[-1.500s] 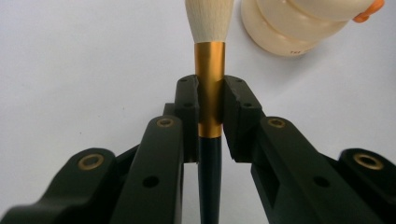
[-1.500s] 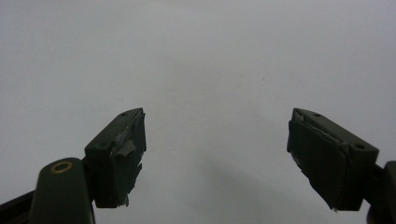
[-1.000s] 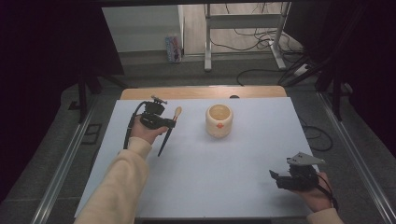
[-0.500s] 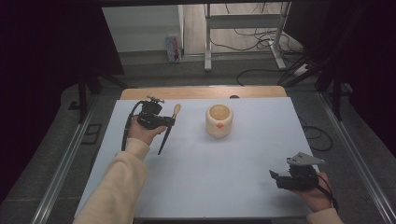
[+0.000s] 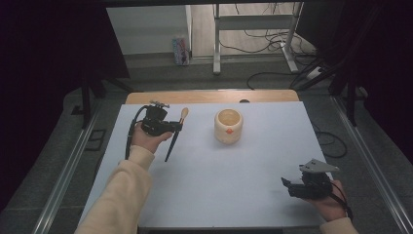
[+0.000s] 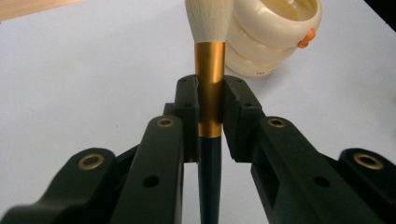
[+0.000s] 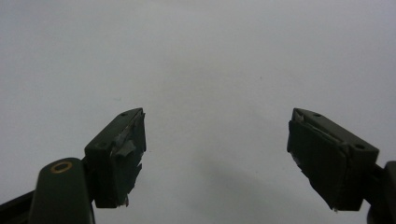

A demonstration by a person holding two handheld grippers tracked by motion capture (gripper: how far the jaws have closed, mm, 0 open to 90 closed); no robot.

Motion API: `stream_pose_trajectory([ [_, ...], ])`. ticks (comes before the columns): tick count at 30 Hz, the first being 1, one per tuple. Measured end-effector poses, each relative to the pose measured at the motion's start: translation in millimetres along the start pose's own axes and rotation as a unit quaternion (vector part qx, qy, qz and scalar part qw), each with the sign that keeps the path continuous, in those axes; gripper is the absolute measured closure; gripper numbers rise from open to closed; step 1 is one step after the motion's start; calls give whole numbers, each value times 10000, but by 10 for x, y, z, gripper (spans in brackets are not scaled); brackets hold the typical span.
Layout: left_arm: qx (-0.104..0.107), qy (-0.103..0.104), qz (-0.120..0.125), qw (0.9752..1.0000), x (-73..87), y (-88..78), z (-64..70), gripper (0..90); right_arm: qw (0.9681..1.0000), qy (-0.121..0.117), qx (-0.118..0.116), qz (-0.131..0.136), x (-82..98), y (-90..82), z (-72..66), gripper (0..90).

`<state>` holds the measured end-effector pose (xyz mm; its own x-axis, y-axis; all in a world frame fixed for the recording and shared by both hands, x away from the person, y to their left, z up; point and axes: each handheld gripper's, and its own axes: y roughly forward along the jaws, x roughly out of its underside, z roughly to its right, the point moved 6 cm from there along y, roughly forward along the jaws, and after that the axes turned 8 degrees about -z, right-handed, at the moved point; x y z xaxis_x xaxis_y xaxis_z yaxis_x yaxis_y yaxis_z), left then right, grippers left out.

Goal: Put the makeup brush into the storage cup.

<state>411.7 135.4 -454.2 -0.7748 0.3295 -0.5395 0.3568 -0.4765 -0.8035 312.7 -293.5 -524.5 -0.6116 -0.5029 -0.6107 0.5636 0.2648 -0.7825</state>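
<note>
Left gripper (image 6: 208, 109) fingers (image 6: 187, 112) clamped on the brush (image 6: 209, 88) at its gold ferrule; dark handle runs down between them, white bristle tuft points up toward the cream pot (image 6: 275, 37). In the high view the left gripper (image 5: 171, 127) holds the brush (image 5: 175, 136) tilted above the white worktop (image 5: 219, 180), bristle end toward the pot (image 5: 228, 126), just left of it, not touching. Pot has an orange knob on its side; small print low on its wall in the left gripper view, too small to read. Right gripper (image 7: 217, 154) fingers (image 7: 119, 154) spread wide, nothing between, bare worktop beyond. High view puts the right gripper (image 5: 287, 185) near the worktop's front right corner, well apart from the pot.
</note>
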Motion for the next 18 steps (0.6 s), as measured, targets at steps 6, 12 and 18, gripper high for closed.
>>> stream_pose_trajectory([
  [6,66,82,110,9999,13,-51,40,773,10000,0,7,1,0,1,1,200],
  [12,324,0,304,9990,33,-82,58,773,10000,0,9,-2,0,0,1,201],
  [18,392,-21,422,9983,64,-123,52,773,10000,-2,13,-3,1,-1,1,200],
])
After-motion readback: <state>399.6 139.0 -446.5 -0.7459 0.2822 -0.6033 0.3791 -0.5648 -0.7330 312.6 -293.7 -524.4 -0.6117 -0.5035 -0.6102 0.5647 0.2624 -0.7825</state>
